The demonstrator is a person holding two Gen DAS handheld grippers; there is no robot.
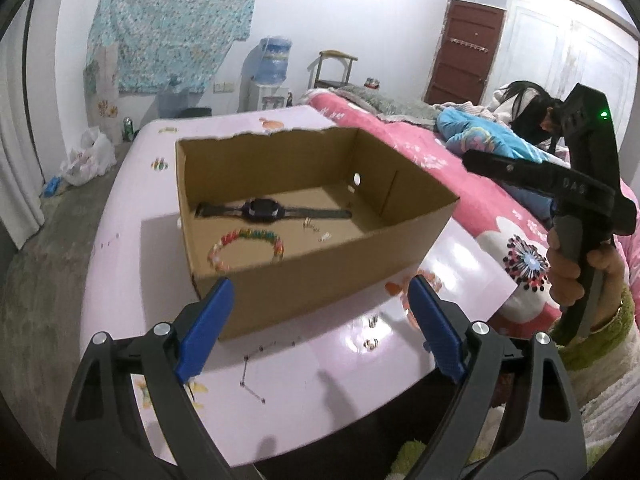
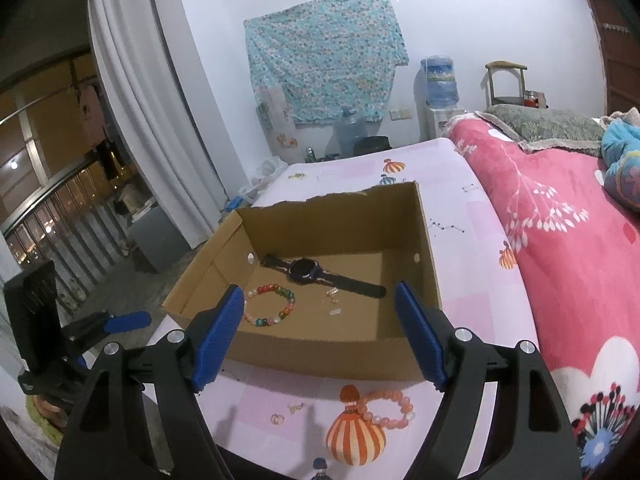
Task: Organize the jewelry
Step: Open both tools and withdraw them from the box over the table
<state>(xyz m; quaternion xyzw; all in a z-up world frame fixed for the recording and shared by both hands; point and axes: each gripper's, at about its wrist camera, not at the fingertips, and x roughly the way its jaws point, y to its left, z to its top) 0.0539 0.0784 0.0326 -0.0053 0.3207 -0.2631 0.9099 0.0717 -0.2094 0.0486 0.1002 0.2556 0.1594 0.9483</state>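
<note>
Both the left gripper [image 1: 320, 300] and right gripper [image 2: 320, 320] are spread wide with nothing between their pads. In the cardboard box [image 2: 428, 248] the watch [image 2: 306, 270] lies at twelve o'clock of the beaded bracelet [image 2: 272, 306]; the tiny pieces [image 2: 333, 300] beside them are unclear. A pink bracelet [image 2: 386, 408] lies outside, at six o'clock.

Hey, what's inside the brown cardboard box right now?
Inside the brown cardboard box lie a black wristwatch, a multicoloured bead bracelet and a few small pale trinkets, too small to identify. In the left wrist view the near wall hides the floor just behind it.
</note>
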